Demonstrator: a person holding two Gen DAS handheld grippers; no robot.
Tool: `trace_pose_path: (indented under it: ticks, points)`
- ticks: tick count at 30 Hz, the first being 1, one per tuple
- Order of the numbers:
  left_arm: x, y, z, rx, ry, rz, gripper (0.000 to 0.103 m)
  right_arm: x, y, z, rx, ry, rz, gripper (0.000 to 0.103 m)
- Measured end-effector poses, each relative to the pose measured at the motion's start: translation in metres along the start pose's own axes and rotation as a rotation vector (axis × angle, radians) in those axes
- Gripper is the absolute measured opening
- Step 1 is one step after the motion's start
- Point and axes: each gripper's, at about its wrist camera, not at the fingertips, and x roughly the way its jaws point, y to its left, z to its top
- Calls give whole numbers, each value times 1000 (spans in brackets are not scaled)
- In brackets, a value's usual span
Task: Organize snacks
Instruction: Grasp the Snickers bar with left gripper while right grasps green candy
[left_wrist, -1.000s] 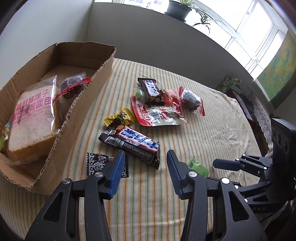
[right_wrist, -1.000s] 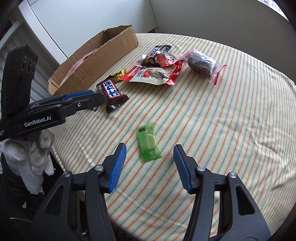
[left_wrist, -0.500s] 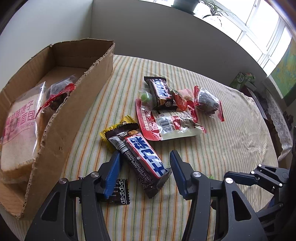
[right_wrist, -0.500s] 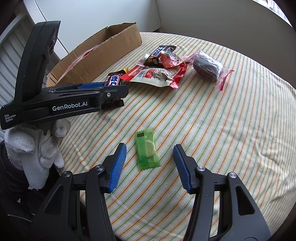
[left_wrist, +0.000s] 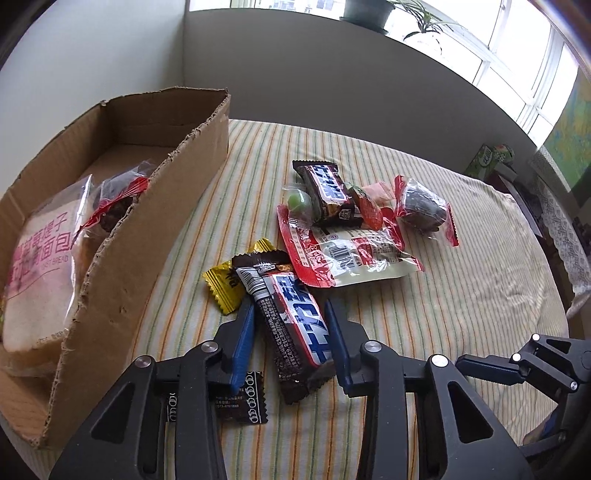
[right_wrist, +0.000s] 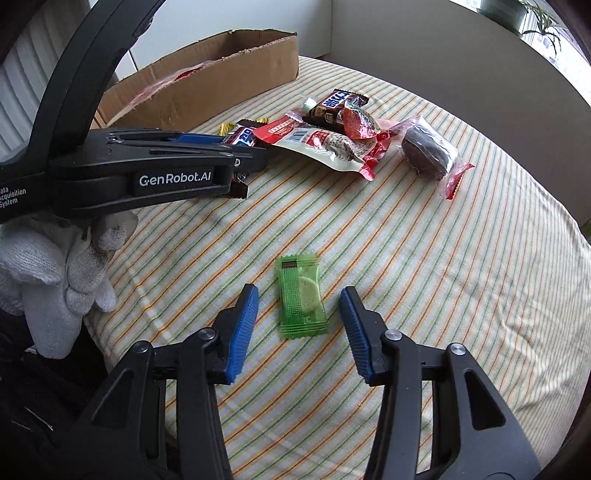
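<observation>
The left tool (left_wrist: 290, 334) is apart, with the chocolate bar (left_wrist: 291, 319) between its sides. The right tool (right_wrist: 299, 326) is apart around the green candy (right_wrist: 302, 295). Both look light and crinkly, so grab the middle.

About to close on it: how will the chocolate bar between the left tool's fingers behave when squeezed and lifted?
The chocolate bar looks fairly stiff, so it should lift flat. Its glossy wrapper may slip on the left tool pads. The crimped ends will probably crumple; one overlaps the yellow candy, which might shift.
</observation>
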Motion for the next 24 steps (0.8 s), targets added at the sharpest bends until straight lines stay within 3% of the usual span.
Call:
trace_pose_path:
  ticks: [6,12,24]
  points:
    - [-8,-4,-9,20,0,-17,32,-1,-5,0,23,10,-5,25]
    - [-17,-12,-24,57,14,-53,31,-6,-5,-6,38,10,-13,24]
    - [-40,-2,-44,10,1,-141,28,-18,-17,-16,159,-34,13,23]
